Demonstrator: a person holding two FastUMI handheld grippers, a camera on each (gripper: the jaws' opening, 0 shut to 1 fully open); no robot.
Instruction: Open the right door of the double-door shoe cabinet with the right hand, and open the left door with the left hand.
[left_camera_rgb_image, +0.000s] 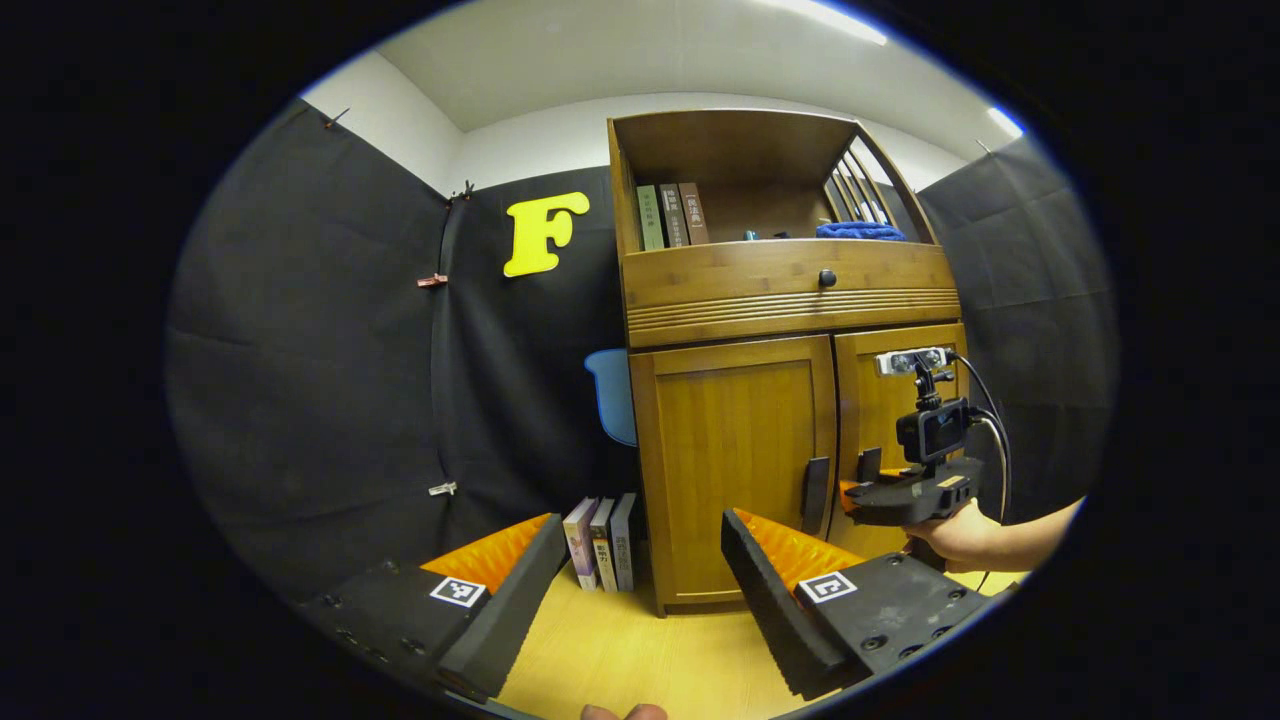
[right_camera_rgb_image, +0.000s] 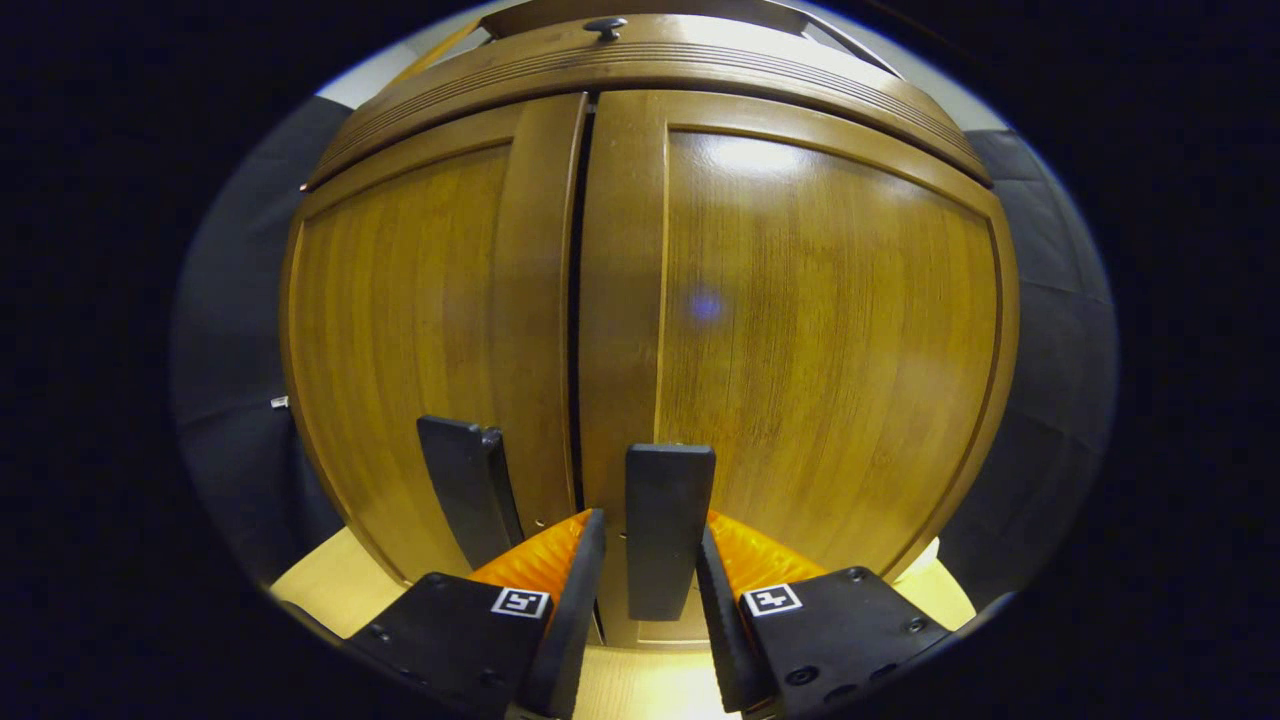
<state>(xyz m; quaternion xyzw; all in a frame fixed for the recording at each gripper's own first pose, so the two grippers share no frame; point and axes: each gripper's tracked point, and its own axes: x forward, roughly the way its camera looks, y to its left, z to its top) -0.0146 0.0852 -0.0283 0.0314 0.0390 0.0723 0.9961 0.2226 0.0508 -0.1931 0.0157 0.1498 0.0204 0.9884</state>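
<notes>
Straddling right door handle (right_camera_rgb_image: 668, 525): right claw (right_camera_rgb_image: 650, 530).

left gripper view farther back, right gripper view close, both facing cabinet doors (right_camera_rgb_image: 640, 300)

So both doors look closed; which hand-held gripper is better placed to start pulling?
Right. The right hand-held gripper already has its fingers either side of the right door's handle, though not clearly pressing. The left hand-held gripper is open and well back from the left door's handle.
</notes>
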